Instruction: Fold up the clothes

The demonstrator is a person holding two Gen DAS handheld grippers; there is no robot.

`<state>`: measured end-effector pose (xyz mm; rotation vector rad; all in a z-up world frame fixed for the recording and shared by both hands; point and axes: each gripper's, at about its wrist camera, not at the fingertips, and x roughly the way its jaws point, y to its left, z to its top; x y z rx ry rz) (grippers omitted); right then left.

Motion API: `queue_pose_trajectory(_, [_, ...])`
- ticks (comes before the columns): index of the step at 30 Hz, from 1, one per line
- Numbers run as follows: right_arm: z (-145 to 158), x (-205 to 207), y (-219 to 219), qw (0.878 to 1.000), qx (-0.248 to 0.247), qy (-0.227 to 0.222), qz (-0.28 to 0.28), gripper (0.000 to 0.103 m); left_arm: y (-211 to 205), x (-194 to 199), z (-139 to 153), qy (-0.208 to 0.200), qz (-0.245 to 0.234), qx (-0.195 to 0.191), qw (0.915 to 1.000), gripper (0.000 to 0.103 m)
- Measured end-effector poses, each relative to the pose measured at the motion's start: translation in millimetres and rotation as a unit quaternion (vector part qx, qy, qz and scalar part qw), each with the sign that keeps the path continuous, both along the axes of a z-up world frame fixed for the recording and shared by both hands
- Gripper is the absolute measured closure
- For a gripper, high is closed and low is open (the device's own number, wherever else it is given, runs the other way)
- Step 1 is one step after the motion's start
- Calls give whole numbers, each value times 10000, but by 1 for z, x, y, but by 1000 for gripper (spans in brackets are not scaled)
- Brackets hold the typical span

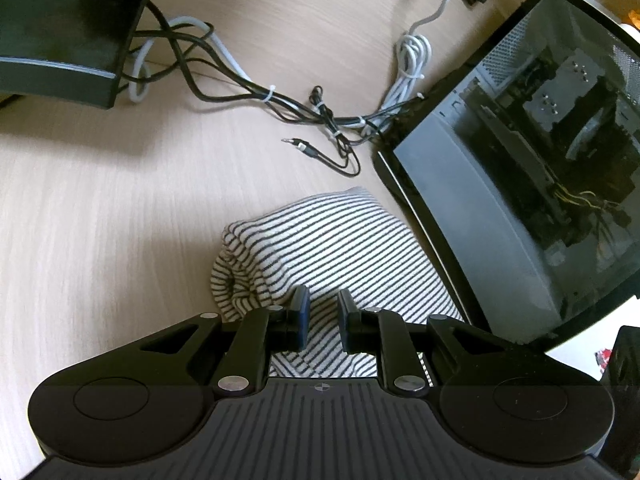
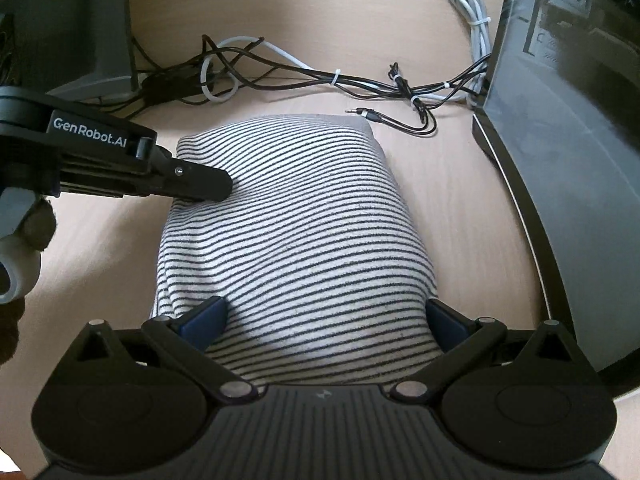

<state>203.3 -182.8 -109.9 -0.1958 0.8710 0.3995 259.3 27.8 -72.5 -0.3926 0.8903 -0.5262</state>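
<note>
A white garment with thin black stripes (image 2: 296, 236) lies folded into a thick rectangular bundle on the pale wooden table (image 2: 100, 256). It also shows in the left wrist view (image 1: 328, 248), its rolled edge at the left. My right gripper (image 2: 326, 316) is wide open, its blue pads either side of the bundle's near end. My left gripper (image 1: 323, 312) sits over the fabric with a narrow gap between its pads and nothing clamped. In the right wrist view it (image 2: 208, 188) rests on the bundle's far left part.
A glass-sided computer case (image 1: 532, 184) stands close on the right, also in the right wrist view (image 2: 568, 128). A dark monitor base (image 1: 60, 36) is at the far left. Tangled black and white cables (image 1: 320, 112) with loose audio plugs (image 2: 360, 112) lie just behind the garment.
</note>
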Motion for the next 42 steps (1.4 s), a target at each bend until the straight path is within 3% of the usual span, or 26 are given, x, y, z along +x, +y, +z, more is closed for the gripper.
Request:
queue_pose_trajectory(7, [3,0,-10,9984,43,77,556,0,-16,-7,7,-44,287,308,9991,79])
queue_pose_trajectory(11, [4,-3,-9,9966,-62,89,811,0,-26,-10,12,-69,418,484,9979,65])
queue_pose_trajectory(13, [5,-6,-11,9958,-59,92,904,0,-31,-10,14,-81,422,570,9974,54])
queue_pose_trajectory(17, [16,-10,-24,9959,226,112,874,0,-40,-13,17,-104,493,735,9960,48])
queue_pose_trajectory(20, [42,-22,-39,9922,543,-285,1083,0,-42,-12,17,-108,513,713,9961,43])
queue_pose_trajectory(23, [52,-22,-48,9929,596,-570,854,0,-45,-12,15,-160,546,640,9963,36])
queue_pose_trajectory(25, [49,-19,-49,9943,592,-523,717,0,-50,-14,15,-213,538,687,9960,29])
queue_pose_trajectory(32, [49,-15,-62,9924,1068,-496,351,0,-49,-16,16,-227,633,556,9962,27])
queue_pose_trajectory(42, [37,20,-64,9925,1163,-367,40,1,-32,-38,30,-332,1258,121,9914,25])
